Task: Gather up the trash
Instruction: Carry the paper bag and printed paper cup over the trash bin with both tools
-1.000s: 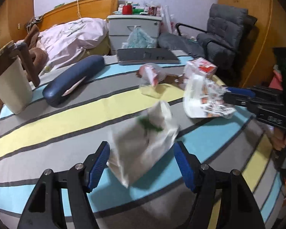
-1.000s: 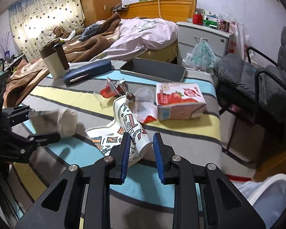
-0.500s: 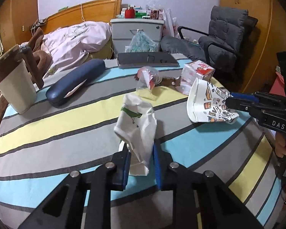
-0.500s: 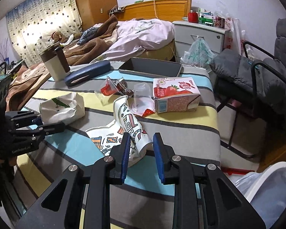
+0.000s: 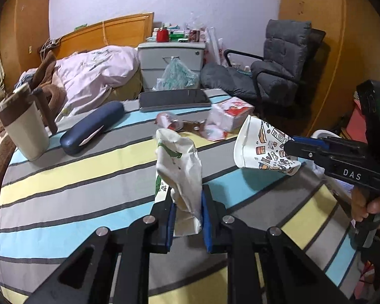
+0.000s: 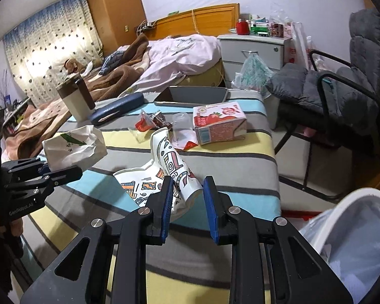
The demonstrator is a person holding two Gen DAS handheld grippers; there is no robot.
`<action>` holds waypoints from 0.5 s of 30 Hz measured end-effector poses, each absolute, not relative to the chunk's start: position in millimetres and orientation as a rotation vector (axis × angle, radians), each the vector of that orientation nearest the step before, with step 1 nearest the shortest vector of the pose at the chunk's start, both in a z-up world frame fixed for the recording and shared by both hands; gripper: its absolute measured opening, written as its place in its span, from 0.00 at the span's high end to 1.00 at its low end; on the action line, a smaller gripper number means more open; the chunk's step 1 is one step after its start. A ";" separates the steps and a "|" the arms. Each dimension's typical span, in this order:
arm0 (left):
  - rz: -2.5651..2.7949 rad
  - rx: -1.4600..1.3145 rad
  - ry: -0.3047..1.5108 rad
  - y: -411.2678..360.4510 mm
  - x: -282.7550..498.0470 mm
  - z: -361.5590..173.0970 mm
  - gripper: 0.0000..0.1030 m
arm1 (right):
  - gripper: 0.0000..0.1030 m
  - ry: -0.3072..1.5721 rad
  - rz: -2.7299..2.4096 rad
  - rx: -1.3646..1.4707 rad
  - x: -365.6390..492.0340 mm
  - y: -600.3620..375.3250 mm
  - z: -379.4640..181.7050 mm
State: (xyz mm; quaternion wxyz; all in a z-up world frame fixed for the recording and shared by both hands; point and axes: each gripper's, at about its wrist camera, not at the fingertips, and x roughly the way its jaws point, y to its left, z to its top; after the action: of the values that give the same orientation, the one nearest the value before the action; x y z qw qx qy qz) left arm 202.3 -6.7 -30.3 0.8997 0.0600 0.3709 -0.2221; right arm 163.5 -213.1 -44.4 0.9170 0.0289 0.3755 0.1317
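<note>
Below-right of the right gripper point(image 6: 185, 197), jaws clenched on the patterned cup point(image 6: 173, 167), bin point(image 6: 352, 230) gapes; left gripper point(image 5: 187, 217) grips paper bag point(image 5: 181, 167).

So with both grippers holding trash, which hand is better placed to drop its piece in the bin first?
Right, probably. The right gripper is shut on the paper cup, and the bin sits just beside it at lower right. The left gripper, clamping the paper bag, is on the far side from it.
</note>
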 end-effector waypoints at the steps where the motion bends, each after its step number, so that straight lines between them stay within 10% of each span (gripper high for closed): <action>1: -0.461 0.129 0.764 -9.4 199.9 -28.7 0.81 | 0.74 0.766 0.264 0.066 160.1 -215.8 -42.5; 15: -0.558 0.162 0.714 -69.6 163.5 -6.7 0.81 | 0.74 0.696 0.132 0.118 111.5 -264.7 -21.9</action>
State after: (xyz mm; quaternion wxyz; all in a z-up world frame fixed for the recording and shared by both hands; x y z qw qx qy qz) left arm 163.5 -69.6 -6.7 0.8960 0.0783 0.3445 -0.2690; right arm 111.5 -264.7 -21.9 0.9362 0.0579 0.3404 0.0647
